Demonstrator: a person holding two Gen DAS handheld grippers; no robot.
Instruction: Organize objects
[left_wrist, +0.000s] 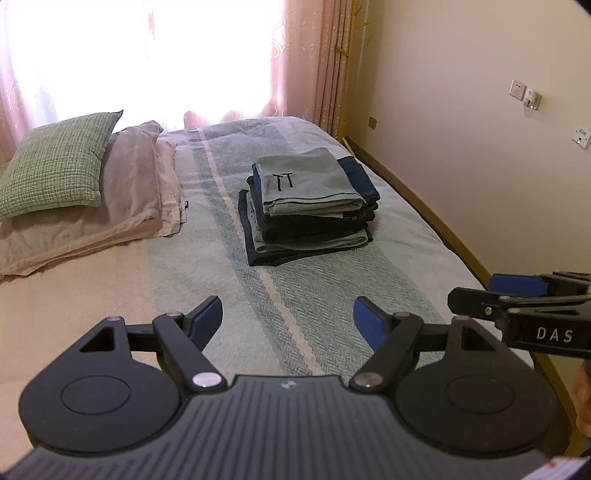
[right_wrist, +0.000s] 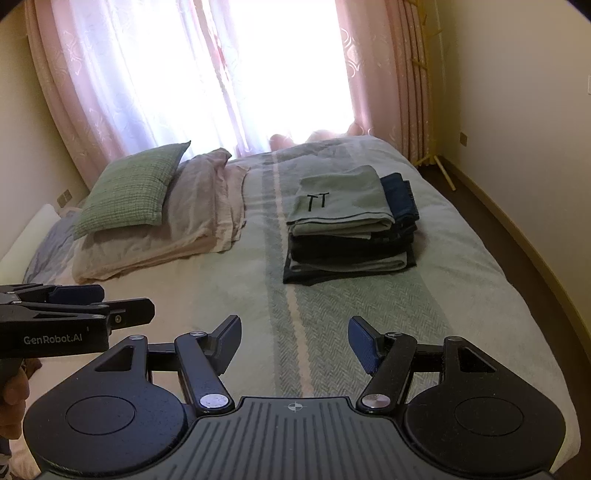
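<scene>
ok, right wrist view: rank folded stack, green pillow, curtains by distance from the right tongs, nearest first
1. folded stack, ahead, slightly right of the right tongs, on the bed.
2. green pillow, farther back, left.
3. curtains, behind the bed at the window.

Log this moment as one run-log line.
left gripper: open, empty | right gripper: open, empty | stack: folded, on bed, untouched | pillow: at left

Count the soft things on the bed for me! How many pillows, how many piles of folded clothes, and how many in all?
Green checked pillow: 1
Pink pillow underneath it: 1
Pile of folded clothes: 1
Total: 3
How many pieces are in the pile cannot be counted from here.
</scene>
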